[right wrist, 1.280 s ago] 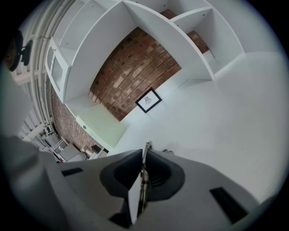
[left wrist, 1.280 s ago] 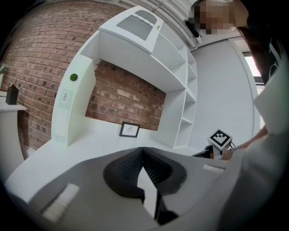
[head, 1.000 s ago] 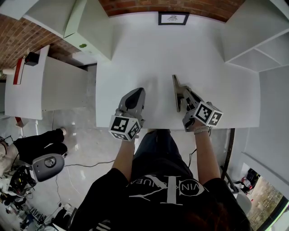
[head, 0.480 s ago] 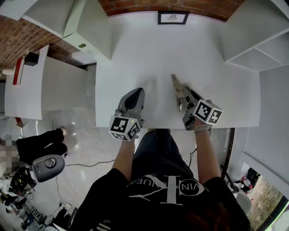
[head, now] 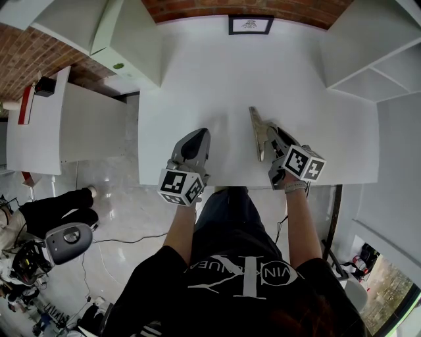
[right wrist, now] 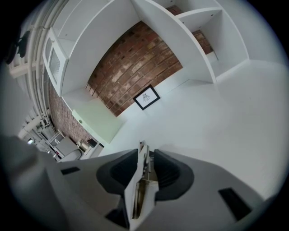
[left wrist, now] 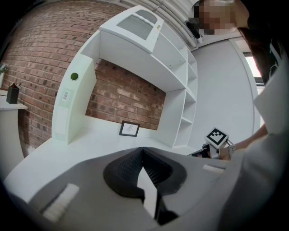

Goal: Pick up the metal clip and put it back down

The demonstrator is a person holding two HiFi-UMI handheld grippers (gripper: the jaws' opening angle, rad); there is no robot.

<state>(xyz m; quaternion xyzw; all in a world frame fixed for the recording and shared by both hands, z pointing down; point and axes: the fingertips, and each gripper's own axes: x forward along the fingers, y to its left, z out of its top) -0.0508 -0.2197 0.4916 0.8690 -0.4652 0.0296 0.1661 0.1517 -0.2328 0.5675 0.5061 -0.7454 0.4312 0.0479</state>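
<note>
White bench set against a brick wall, a small framed picture at the back edge, open white shelves to the right. Nothing else lies on the working area.

Left tool: jaws pressed together, nothing between them. It sits at the near edge of the bench, well apart from the clip. Judged to be parked there, since the task needs one hand only.

Right tool: angled down toward the bench, near its front edge. Jaws have just been opening. The metal clip stands on edge between them, but a gap shows on the right-hand pad's side, so the pads no longer pinch it. In the head view the clip reaches forward past the jaw tips, low over the surface. Whether its underside fully bears on the bench I cannot tell.

Reading: this looks like the put-down half of the task, at the release. The downward tilt would bring the clip to the surface before the grip lets go.

Risk, as a judgement: a thin clip left on edge may tip when the tool backs away.
</note>
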